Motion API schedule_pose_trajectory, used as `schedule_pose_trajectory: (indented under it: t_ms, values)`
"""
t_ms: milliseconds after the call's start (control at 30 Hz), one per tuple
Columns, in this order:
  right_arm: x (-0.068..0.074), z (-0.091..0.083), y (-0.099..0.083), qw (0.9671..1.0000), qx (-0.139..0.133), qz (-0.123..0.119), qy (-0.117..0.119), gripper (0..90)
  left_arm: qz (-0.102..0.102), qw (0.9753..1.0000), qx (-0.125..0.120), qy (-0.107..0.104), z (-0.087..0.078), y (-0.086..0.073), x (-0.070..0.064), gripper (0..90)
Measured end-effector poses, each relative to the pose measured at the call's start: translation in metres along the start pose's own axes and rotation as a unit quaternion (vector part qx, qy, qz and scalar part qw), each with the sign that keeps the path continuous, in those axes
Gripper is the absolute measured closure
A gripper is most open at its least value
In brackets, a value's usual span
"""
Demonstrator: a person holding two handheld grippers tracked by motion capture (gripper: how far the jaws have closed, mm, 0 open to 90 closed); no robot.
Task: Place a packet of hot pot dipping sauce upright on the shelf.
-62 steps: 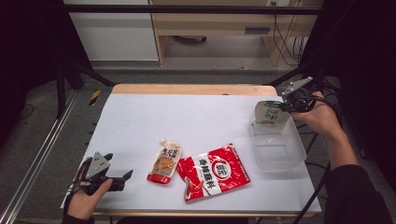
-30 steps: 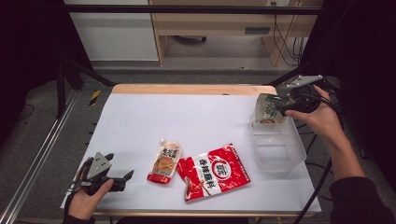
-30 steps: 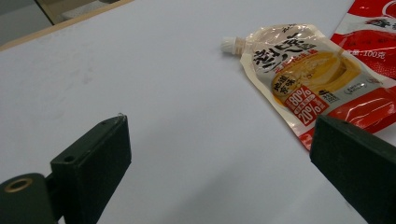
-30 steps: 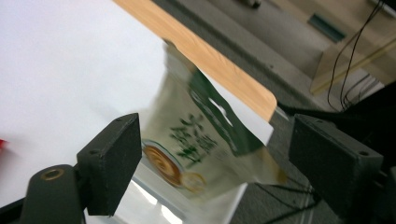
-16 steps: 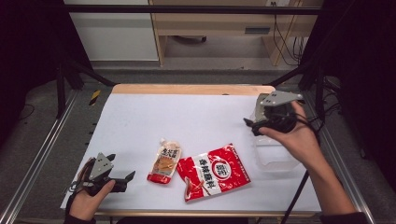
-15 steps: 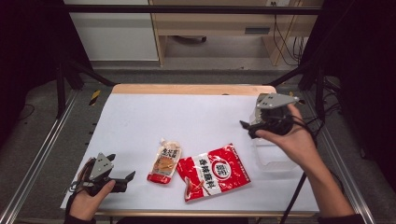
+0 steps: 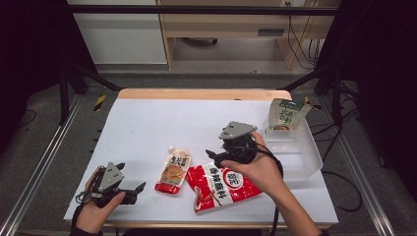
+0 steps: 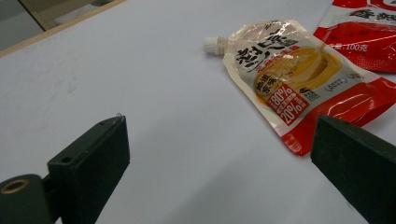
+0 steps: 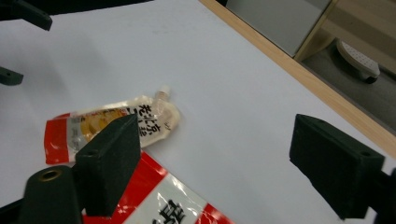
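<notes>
A red flat packet lies near the table's front, beside a cream and red spouted pouch to its left. My right gripper hovers open over the red packet's upper edge, with nothing between its jaws. In the right gripper view the spouted pouch and the red packet lie just below the jaws. My left gripper rests open at the front left corner, pointing at the spouted pouch. A green and white pouch leans in the clear plastic tub.
The white table top has a wooden far edge. The tub stands at the right edge. Metal frame rails run along both sides, and cables trail off to the right.
My right gripper left the green and white pouch in the tub and moved left and forward, down over the red packet. The left gripper stayed still.
</notes>
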State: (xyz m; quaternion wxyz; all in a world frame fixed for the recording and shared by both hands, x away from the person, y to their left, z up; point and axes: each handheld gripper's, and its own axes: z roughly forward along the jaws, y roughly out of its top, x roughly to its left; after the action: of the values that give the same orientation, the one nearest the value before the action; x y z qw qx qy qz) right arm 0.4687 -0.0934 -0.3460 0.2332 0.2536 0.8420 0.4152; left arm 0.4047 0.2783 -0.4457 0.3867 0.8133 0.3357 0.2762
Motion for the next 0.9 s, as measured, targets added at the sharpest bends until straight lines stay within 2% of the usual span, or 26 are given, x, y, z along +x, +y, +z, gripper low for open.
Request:
schedule_pose_trajectory:
  t_ms: [133,233,367,433,600,700,833,900]
  values:
    - [0.013,0.024,0.005,0.9998,0.011,0.014,0.009,24.9,0.008,1.0,-0.001,0.005,0.002,0.004,-0.003,5.2]
    - [0.021,0.037,0.007,0.9996,0.017,0.017,0.014,29.4,0.0,0.9999,-0.009,0.007,0.002,0.006,-0.004,5.4]
    - [0.029,0.058,0.006,0.9988,0.03,0.024,0.029,36.6,-0.003,1.0,0.0,0.0,0.008,0.006,-0.005,6.1]
    - [0.033,0.068,0.005,0.9986,0.036,0.021,0.031,40.5,0.004,1.0,0.006,-0.003,0.011,0.008,-0.009,6.4]
    - [0.037,0.09,0.0,0.9972,0.055,0.032,0.039,46.5,0.015,0.9997,0.015,-0.008,0.016,0.011,-0.02,6.8]
    - [0.037,0.104,-0.003,0.9957,0.058,0.052,0.051,49.1,0.017,0.9996,0.023,-0.008,0.021,0.012,-0.023,6.8]
    - [0.037,0.123,-0.009,0.9938,0.055,0.078,0.057,53.2,0.006,0.9996,0.022,-0.016,0.025,0.012,-0.025,6.7]
    - [0.039,0.131,-0.011,0.9939,0.071,0.066,0.054,52.7,0.007,0.9995,0.025,-0.017,0.027,0.012,-0.026,6.8]
